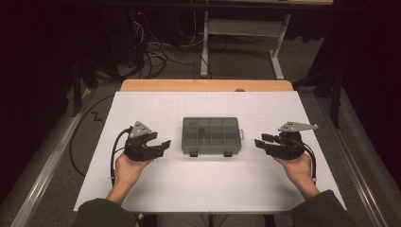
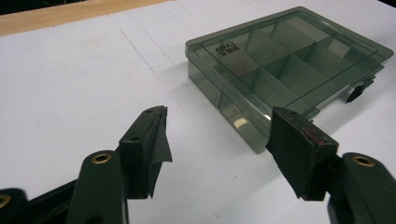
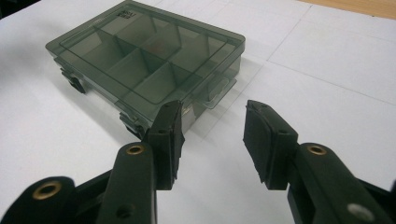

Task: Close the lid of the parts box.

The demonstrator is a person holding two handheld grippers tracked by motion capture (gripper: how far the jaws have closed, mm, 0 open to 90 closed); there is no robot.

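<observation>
Lidded organiser box (image 1: 210,135) contents murky; left hand-held gripper (image 1: 163,144) and right hand-held gripper (image 1: 259,142) released, empty.

A white surface (image 1: 213,184) with faint grid lines fills the foreground, a strip of light wood (image 1: 206,85) showing along its far edge. Beyond it, a tangle of black cables (image 1: 151,54) lies on the grey floor (image 1: 241,66) beside the white legs of a second table (image 1: 246,35), with a small red light (image 1: 138,13) glowing in the dark behind. A metal rail (image 1: 45,175) runs along the floor at the left, and a black cable (image 1: 92,116) curls beside it.
</observation>
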